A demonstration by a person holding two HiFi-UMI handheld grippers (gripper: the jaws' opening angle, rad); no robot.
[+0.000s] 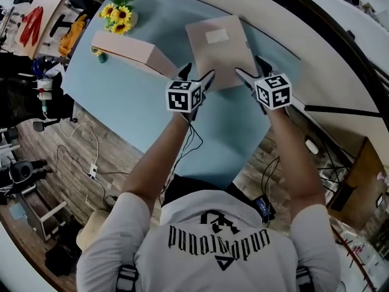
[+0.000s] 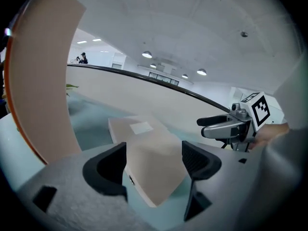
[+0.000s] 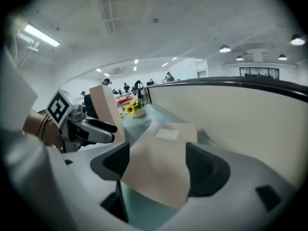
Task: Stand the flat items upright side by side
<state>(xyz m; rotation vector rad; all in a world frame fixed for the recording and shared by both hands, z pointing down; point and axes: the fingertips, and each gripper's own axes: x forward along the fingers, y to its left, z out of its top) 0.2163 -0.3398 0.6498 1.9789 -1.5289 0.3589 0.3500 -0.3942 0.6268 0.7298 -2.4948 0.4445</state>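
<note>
A flat beige box (image 1: 219, 50) with a white label lies on the blue table (image 1: 121, 96). A second beige box (image 1: 130, 53) stands on its long edge to its left. My left gripper (image 1: 199, 72) is open at the flat box's near left corner, and that corner (image 2: 149, 148) sits between the jaws. At the near right corner my right gripper (image 1: 249, 66) is open too, with the box edge (image 3: 163, 153) reaching in between its jaws. The standing box (image 2: 43, 81) fills the left of the left gripper view.
A pot of sunflowers (image 1: 118, 17) stands at the table's far left corner, behind the standing box. A curved pale wall (image 1: 316, 35) runs along the table's far right side. The floor, with cables (image 1: 91, 163), lies beyond the table's left edge.
</note>
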